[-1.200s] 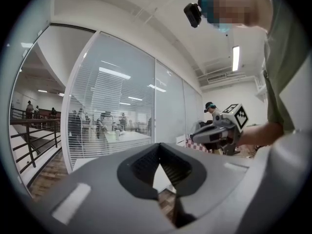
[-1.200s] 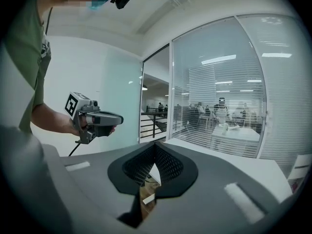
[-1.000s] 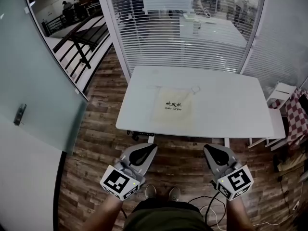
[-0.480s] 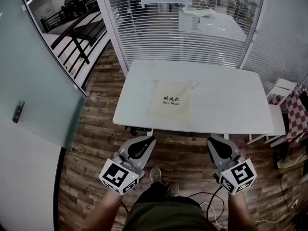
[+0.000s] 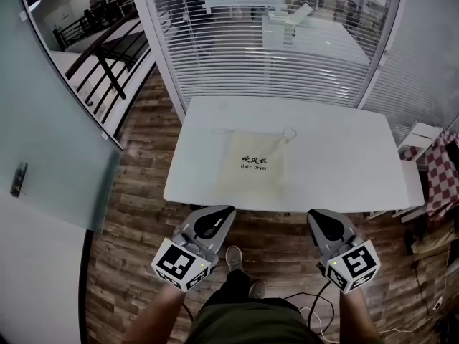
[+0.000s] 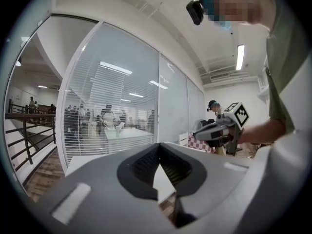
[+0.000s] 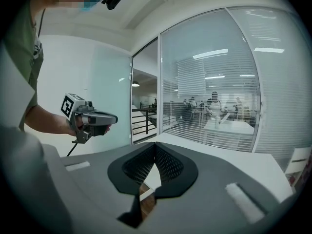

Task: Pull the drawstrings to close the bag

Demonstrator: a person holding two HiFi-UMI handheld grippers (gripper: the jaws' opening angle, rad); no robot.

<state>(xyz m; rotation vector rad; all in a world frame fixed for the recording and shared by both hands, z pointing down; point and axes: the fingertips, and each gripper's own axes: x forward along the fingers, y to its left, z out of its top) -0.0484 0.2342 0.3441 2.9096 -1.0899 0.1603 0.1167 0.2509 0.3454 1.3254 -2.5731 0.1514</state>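
Observation:
A cream drawstring bag (image 5: 255, 165) with black print lies flat on the white table (image 5: 344, 163). Its mouth is on the far side; one thin cord (image 5: 219, 131) trails left and a cord loop (image 5: 289, 133) lies at the right corner. Both grippers hang over the wooden floor short of the table's near edge, well apart from the bag. My left gripper (image 5: 225, 211) is shut and holds nothing; its jaws (image 6: 159, 146) meet at the tip. My right gripper (image 5: 314, 214) is also shut and holds nothing, tips together (image 7: 155, 144). Each gripper view shows the other gripper (image 6: 222, 129) (image 7: 90, 118) held alongside.
A glass wall with blinds (image 5: 272, 41) stands right behind the table, with another table (image 5: 308, 34) beyond it. A white chair with a checked cloth (image 5: 439, 170) is at the right. A frosted glass door (image 5: 50, 142) is at the left. Cables (image 5: 308, 310) lie on the floor by my feet.
The table and bag have drifted slightly in the head view as the person stepped. Both grippers stayed low in front of the table and kept shut.

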